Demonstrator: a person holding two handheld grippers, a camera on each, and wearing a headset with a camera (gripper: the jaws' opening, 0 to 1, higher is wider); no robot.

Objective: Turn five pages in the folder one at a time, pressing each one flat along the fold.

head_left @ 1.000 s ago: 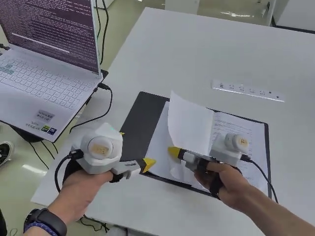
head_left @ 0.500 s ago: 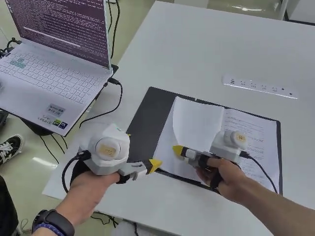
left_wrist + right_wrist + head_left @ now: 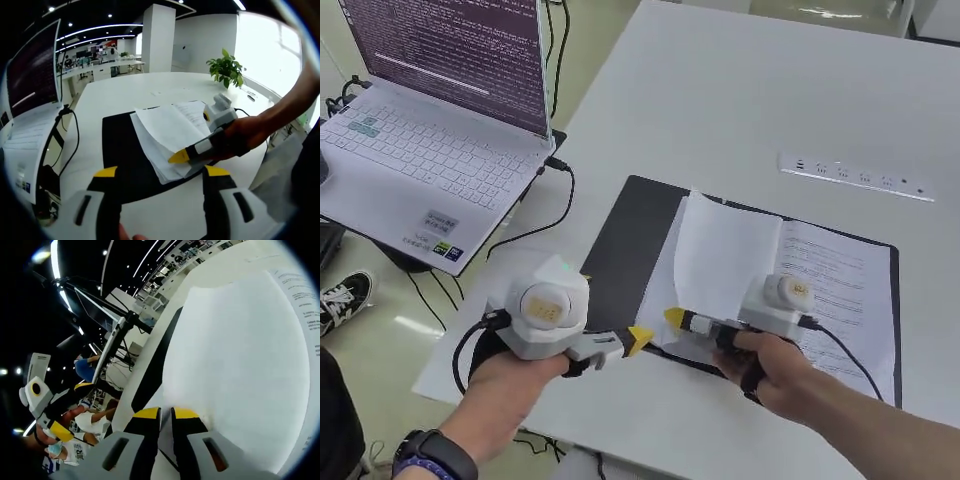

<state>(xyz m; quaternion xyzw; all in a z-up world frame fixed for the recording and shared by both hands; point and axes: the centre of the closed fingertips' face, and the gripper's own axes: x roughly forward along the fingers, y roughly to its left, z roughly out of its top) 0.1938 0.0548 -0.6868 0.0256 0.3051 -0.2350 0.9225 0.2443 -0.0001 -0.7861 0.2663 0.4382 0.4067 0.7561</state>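
Observation:
The black folder (image 3: 618, 243) lies open on the white table, with printed sheets on its right half. One white page (image 3: 725, 255) is lifted and curls over to the left. My right gripper (image 3: 676, 319) is shut on that page's lower edge; in the right gripper view the page (image 3: 235, 350) runs into the closed jaws of my right gripper (image 3: 166, 415). My left gripper (image 3: 636, 340) hovers just left of it, at the folder's near edge. In the left gripper view my left gripper (image 3: 161, 171) is open and holds nothing, facing the folder (image 3: 120, 145) and the page (image 3: 165, 125).
An open laptop (image 3: 430, 150) stands at the left on a lower surface, and its black cable (image 3: 535, 228) trails to the table's edge. A white power strip (image 3: 855, 178) lies beyond the folder. The table's near edge is just under both hands.
The lifted page has come down from nearly upright to a lower curl leaning left, with the right gripper still shut on it. The left gripper has stayed near the folder's near edge.

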